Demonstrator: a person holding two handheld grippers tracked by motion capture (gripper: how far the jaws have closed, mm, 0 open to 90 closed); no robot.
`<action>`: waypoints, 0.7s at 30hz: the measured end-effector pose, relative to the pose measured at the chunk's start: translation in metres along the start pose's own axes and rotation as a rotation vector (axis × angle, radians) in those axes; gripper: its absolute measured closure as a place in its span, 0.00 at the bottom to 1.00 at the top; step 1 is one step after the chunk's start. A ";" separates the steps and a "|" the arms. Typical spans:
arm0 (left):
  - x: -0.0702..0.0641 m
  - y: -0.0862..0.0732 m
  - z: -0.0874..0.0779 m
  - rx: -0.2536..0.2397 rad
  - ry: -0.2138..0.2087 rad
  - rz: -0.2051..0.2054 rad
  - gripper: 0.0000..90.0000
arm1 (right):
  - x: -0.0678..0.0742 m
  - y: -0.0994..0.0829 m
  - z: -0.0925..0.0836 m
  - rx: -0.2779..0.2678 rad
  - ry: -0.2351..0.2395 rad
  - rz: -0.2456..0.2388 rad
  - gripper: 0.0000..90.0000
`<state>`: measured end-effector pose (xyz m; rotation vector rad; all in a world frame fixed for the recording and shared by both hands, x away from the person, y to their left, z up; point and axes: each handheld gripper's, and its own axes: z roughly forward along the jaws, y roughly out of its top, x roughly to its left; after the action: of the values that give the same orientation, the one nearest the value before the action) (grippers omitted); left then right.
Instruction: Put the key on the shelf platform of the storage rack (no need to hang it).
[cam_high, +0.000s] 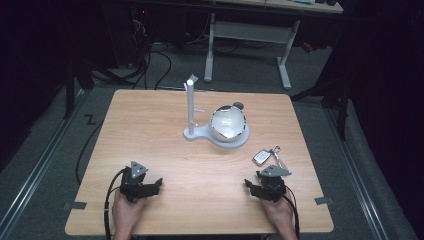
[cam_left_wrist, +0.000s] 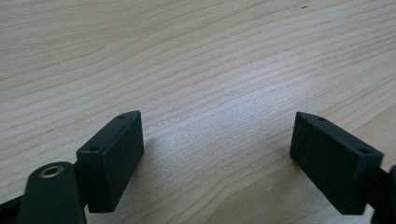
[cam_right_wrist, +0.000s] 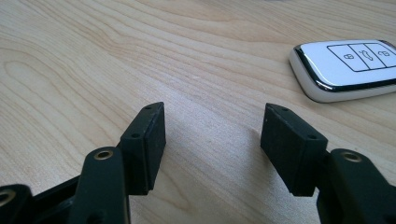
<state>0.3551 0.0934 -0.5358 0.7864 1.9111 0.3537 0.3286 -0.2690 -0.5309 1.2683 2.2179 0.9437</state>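
A white car key fob (cam_high: 261, 156) with a key ring lies on the wooden table (cam_high: 150, 135) at the right, just ahead of my right gripper (cam_high: 253, 187). In the right gripper view the key fob (cam_right_wrist: 348, 67) sits at the upper right, beyond the open jaws of my right gripper (cam_right_wrist: 212, 140), which hold nothing. My left gripper (cam_high: 156, 186) rests near the table's front left, held by a hand. Its jaws stand wide apart over bare wood in the left gripper view, where my left gripper (cam_left_wrist: 217, 154) is empty.
A white stand with an upright post (cam_high: 190, 107) and a round base bears a shiny silver ball (cam_high: 228, 124) at the table's middle back. A small dark disc (cam_high: 239, 105) lies behind it. Desk legs and cables fill the dark floor beyond.
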 end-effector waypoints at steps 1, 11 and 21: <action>0.000 0.000 0.000 0.000 -0.001 0.001 0.20 | 0.000 0.000 0.000 0.000 0.000 0.001 0.45; 0.000 0.000 0.000 -0.001 0.000 0.001 0.20 | 0.000 0.000 0.000 0.000 -0.002 0.008 0.47; 0.000 0.000 0.000 0.000 0.002 -0.004 0.20 | 0.000 0.000 0.000 0.002 0.004 0.000 0.44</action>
<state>0.3553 0.0934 -0.5356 0.7828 1.9138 0.3524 0.3286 -0.2691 -0.5308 1.2677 2.2227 0.9454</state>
